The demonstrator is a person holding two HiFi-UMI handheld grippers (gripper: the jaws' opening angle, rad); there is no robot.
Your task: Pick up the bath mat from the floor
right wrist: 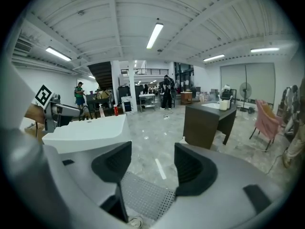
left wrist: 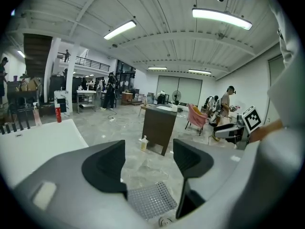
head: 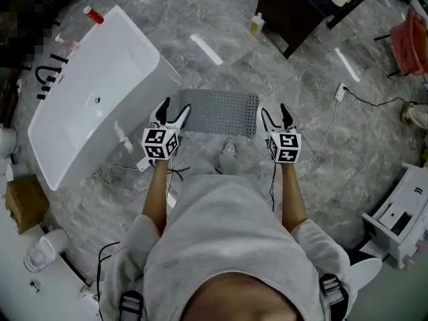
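A grey perforated bath mat lies flat on the marble floor in front of the person. My left gripper hangs in the air over the mat's left end, jaws apart and empty. My right gripper hangs just past the mat's right end, also open with nothing between its pads. In the left gripper view the mat shows low down between the jaws. The right gripper view shows the mat below its open jaws too. Both grippers are held well above the floor.
A white bathtub stands at the left, close to the mat, with a red bottle at its far end. A dark cabinet stands beyond, a small bottle beside it. Cables run on the floor at the right, and a round drain cover lies near the mat.
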